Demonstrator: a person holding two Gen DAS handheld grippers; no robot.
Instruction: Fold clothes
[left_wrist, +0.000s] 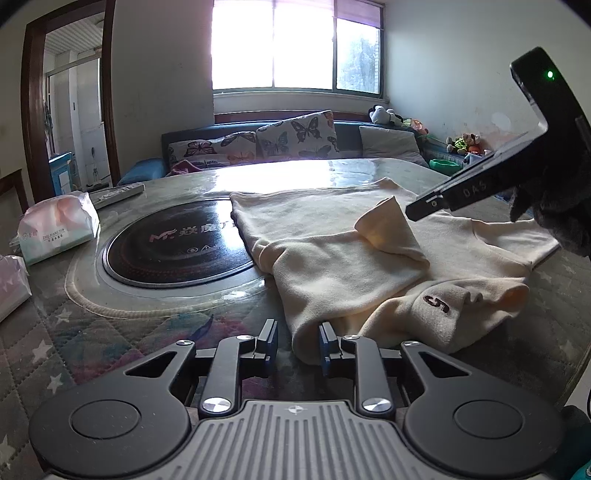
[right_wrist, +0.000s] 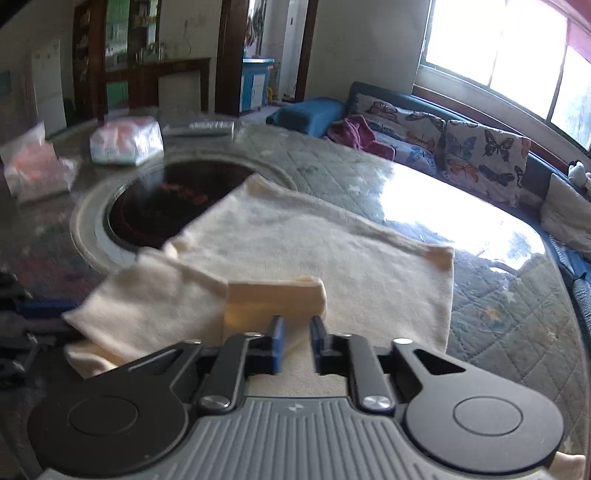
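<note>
At the far left of the left wrist view a tissue pack (left_wrist: 59, 227) sits beside the round black hob (left_wrist: 177, 242). The cream garment (left_wrist: 369, 258) sprawls across the centre and right of the table (left_wrist: 110, 332). The left gripper (left_wrist: 298, 341) at bottom centre stands released, jaws slightly apart at the cloth's near edge. The right gripper (right_wrist: 297, 343) hangs released over a folded sleeve (right_wrist: 275, 297).

— What can't you make out from my right tongs?

— The whole view is smeared. The tissue packs (right_wrist: 127, 142) are pink blurs, their print unreadable, and the black hob (right_wrist: 166, 206) shows only red streaks.

— And on my left?

— My right gripper (left_wrist: 417, 214) runs off the frame's edge, its jaws hidden. The cream garment (left_wrist: 362, 266) covers part of the hob's lettering.
</note>
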